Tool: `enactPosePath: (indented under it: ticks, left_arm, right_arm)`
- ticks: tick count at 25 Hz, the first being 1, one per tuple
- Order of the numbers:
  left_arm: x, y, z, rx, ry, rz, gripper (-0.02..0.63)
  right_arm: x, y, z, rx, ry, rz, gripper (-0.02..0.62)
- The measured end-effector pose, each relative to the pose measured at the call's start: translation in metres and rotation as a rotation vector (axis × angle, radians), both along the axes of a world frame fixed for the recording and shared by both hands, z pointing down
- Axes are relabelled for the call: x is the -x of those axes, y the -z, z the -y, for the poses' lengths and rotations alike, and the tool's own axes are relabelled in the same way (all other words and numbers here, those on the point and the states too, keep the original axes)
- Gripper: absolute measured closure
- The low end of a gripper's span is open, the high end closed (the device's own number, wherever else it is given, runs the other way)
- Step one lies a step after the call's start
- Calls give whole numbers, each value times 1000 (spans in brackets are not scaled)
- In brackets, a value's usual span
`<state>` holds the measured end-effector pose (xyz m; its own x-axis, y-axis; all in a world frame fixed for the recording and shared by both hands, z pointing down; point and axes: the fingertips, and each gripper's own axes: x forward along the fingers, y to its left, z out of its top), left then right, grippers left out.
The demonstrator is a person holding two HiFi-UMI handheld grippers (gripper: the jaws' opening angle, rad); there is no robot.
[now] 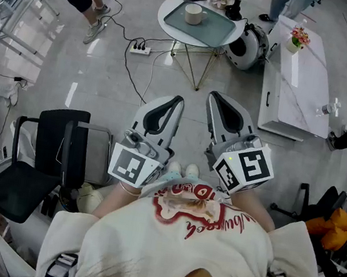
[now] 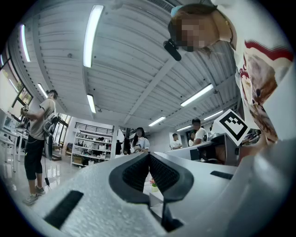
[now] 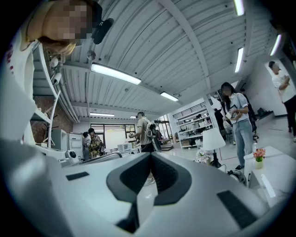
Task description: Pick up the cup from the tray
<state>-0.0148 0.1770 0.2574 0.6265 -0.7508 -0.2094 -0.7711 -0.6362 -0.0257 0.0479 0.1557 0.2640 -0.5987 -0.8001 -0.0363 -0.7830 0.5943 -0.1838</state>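
A white cup stands on a grey-green tray on a small round white table far ahead of me, in the head view. My left gripper and right gripper are held side by side close to my body, pointing toward that table and well short of it. Each has its jaws closed tip to tip with nothing between them, as the left gripper and the right gripper show in their own views. Neither gripper view shows the cup.
A long white low table with a flower pot stands to the right of the round one. A power strip and cables lie on the floor. A black chair is at my left. Several people stand around the room.
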Motion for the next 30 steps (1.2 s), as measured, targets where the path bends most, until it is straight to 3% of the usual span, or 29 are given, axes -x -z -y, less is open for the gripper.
enactPosePath:
  ticks: [3, 20, 26, 30]
  left_arm:
    - [5, 0, 2, -33, 8, 12, 592]
    - [-6, -5, 15, 10, 12, 3, 592]
    - [-7, -13, 32, -9, 54, 15, 592]
    - [3, -19, 56, 23, 86, -12, 592]
  right_arm:
    - [2, 1, 0, 0, 5, 2, 569]
    - [-13, 1, 14, 6, -15, 40, 569]
    - [-24, -6, 31, 22, 12, 52, 569]
    - [-19, -15, 55, 40, 38, 45, 569]
